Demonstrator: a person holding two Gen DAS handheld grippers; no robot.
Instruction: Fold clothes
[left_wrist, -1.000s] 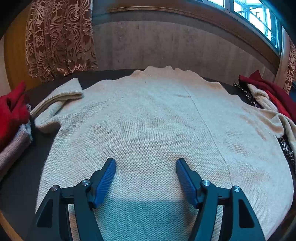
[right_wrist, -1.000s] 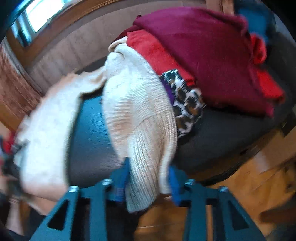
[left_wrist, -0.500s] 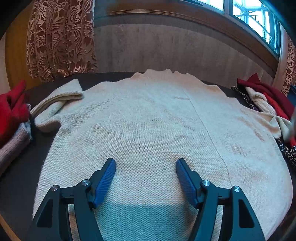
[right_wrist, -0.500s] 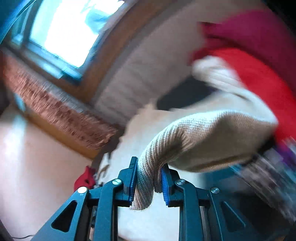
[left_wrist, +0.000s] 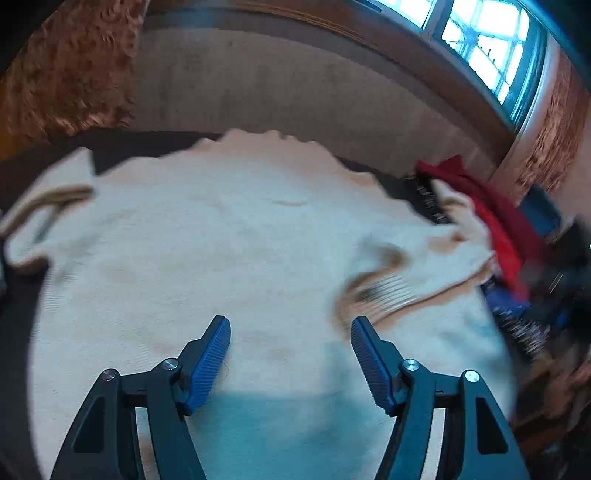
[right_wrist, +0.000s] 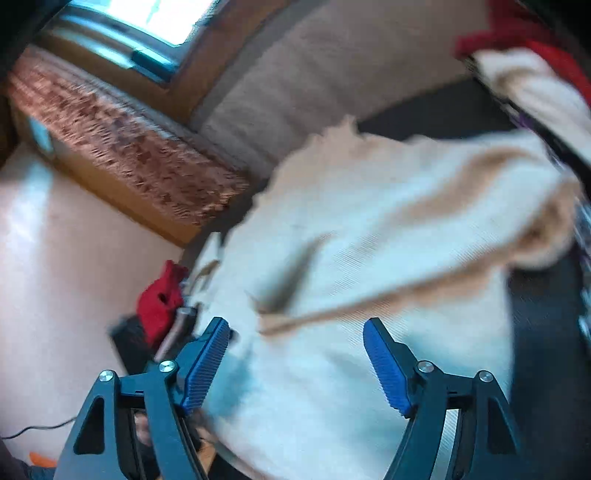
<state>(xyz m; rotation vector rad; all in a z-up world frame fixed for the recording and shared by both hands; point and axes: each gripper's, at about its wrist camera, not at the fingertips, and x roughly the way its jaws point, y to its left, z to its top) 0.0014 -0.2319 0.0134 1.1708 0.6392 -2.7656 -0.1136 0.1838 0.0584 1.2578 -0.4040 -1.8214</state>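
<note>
The cream sweater lay spread flat on the dark table, body filling most of the surface, neckline at 12 o'clock in the left wrist view. Its left sleeve was doubled back on itself at 9 o'clock. Its right sleeve lay folded inward across the body at 3 o'clock, ribbed cuff pointing toward the centre; motion blur obscured the finer detail. The knit appeared even, with a faint seam line near the collar.

The left claw hung over the lower body of the sweater, jaws spread wide, holding nothing.

The right claw was likewise spread wide and empty, above the sweater's body, with the folded sleeve lying just beyond its tips.

A pile of red garments sat at the table's 3 o'clock edge, touching the sweater's shoulder. No containers were in view.
</note>
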